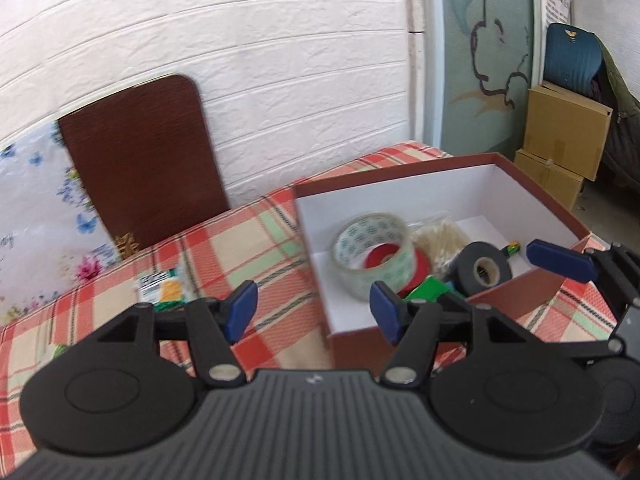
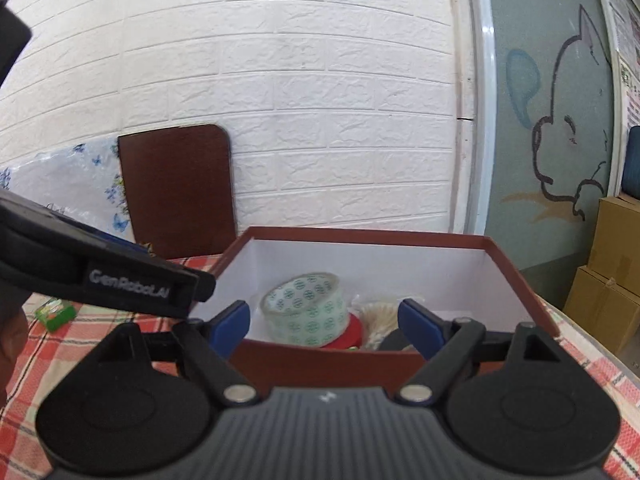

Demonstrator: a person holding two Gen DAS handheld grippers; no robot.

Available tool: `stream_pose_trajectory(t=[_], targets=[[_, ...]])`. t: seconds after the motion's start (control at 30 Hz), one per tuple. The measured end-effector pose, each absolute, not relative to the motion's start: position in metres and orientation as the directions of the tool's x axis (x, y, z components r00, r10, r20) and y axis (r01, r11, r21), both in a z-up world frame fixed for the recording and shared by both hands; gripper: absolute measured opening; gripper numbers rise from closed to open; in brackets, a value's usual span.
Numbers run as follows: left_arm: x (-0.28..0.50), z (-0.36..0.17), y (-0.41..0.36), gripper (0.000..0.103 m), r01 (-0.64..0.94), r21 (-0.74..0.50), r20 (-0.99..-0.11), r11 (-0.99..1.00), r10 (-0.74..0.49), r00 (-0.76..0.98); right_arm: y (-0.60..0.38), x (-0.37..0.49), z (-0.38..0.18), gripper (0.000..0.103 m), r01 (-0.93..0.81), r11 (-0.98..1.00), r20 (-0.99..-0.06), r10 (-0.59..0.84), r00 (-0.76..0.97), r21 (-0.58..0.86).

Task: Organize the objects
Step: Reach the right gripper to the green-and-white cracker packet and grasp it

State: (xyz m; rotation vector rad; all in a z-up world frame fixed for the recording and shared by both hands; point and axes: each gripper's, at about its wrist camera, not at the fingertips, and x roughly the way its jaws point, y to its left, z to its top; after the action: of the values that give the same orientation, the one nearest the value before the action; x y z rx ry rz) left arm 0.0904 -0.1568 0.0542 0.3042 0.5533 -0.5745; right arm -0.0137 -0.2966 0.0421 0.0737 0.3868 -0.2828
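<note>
A brown box with white inside (image 1: 400, 196) (image 2: 360, 236) stands on the checked tablecloth. In it lie a clear tape roll (image 1: 372, 256) (image 2: 306, 308), a red tape roll (image 1: 420, 268) (image 2: 352, 330), a black tape roll (image 1: 484, 268), a bag of pale sticks (image 1: 438, 242) (image 2: 378, 316) and a green item (image 1: 428, 290). My left gripper (image 1: 314, 310) is open and empty above the box's near left corner. My right gripper (image 2: 324, 322) is open and empty at the box's near wall; it also shows in the left wrist view (image 1: 560, 260).
A green and yellow packet (image 1: 164, 286) (image 2: 56, 312) lies on the cloth left of the box. A dark brown board (image 1: 140, 160) leans on the white brick wall. Cardboard boxes (image 1: 564, 140) stand on the floor at the right.
</note>
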Motion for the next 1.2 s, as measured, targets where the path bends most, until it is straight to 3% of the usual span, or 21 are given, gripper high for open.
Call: stream_pose_trajectory(t=[0.2, 0.43, 0.77, 0.83, 0.87, 1.03, 1.2], targets=[[0.093, 0.052, -0.109, 0.083, 0.517, 0.12, -0.549, 0.848, -0.377, 0.746, -0.258, -0.005, 0.049, 0.085, 0.241, 0.97, -0.382, -0.228, 0.896, -0.016], [0.115, 0.036, -0.049, 0.084, 0.424, 0.091, -0.577, 0.901, -0.299, 0.76, -0.208, 0.012, 0.048, 0.086, 0.162, 0.983, -0.378, -0.184, 0.907, -0.09], [0.159, -0.042, 0.059, 0.088, 0.212, 0.094, -0.619, 0.973, -0.11, 0.778, -0.151, 0.052, 0.021, 0.086, -0.004, 0.991, -0.486, -0.064, 0.872, -0.137], [0.164, -0.066, 0.073, 0.089, 0.175, 0.103, -0.635, 0.979, -0.07, 0.769, -0.143, 0.065, 0.013, 0.086, -0.035, 0.991, -0.511, -0.036, 0.859, -0.129], [0.16, -0.077, 0.08, 0.097, 0.161, 0.081, -0.61, 0.984, -0.079, 0.789, -0.14, 0.074, 0.009, 0.086, -0.048, 0.991, -0.524, -0.025, 0.851, -0.124], [0.154, -0.079, 0.08, 0.098, 0.143, 0.074, -0.552, 0.987, -0.079, 0.83, -0.138, 0.139, -0.011, 0.087, -0.045, 0.997, -0.559, 0.005, 0.829, -0.058], [0.156, -0.083, 0.084, 0.099, 0.142, 0.049, -0.556, 0.989, -0.091, 0.826, -0.147, 0.221, -0.025, 0.1, 0.027, 0.998, -0.542, 0.012, 0.84, 0.063]])
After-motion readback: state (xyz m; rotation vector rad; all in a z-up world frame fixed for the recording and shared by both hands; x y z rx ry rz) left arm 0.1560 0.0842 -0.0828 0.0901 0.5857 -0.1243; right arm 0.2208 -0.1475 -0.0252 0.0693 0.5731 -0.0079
